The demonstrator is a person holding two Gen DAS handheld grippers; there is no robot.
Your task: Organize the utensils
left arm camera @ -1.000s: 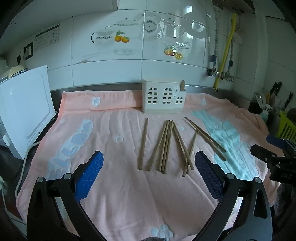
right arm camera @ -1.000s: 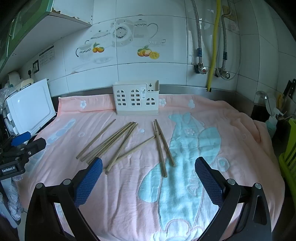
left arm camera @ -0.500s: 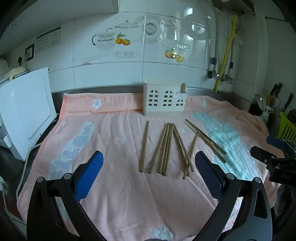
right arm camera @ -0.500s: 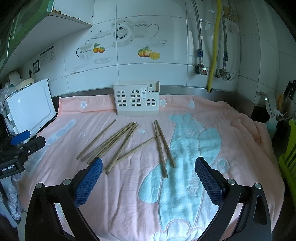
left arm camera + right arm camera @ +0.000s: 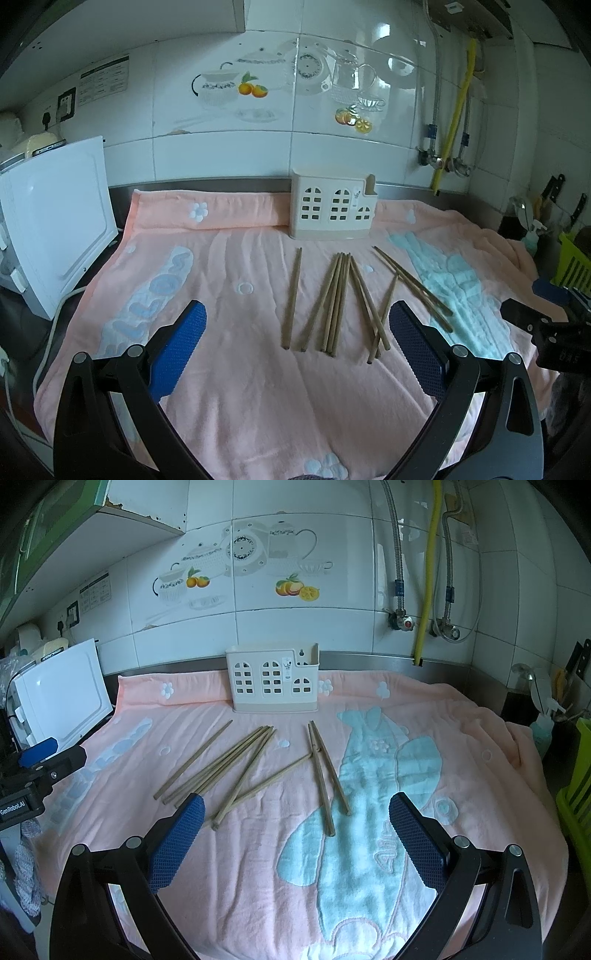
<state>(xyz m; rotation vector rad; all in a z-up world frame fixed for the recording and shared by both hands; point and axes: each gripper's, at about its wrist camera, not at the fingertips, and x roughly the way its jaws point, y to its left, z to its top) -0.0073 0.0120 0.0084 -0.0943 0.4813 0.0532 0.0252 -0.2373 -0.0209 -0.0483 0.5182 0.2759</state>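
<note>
Several wooden chopsticks point(image 5: 338, 301) lie loose on a pink towel point(image 5: 240, 387), also in the right wrist view point(image 5: 236, 766). A cream house-shaped utensil holder point(image 5: 332, 203) stands upright at the towel's far edge, by the wall; it also shows in the right wrist view point(image 5: 273, 681). My left gripper point(image 5: 295, 339) is open and empty, held above the towel just short of the chopsticks' near ends. My right gripper point(image 5: 295, 827) is open and empty, near a pair of chopsticks point(image 5: 327, 775) on the blue fish print.
A white cutting board point(image 5: 55, 221) leans at the left. Yellow and metal pipes point(image 5: 424, 583) run down the tiled wall. Knives and a green rack point(image 5: 580, 775) sit at the right. The towel's right edge drops off past the counter.
Both views have shifted slightly; the left wrist view tilted up a little. The chopsticks and holder have not moved. Both grippers stay open.
</note>
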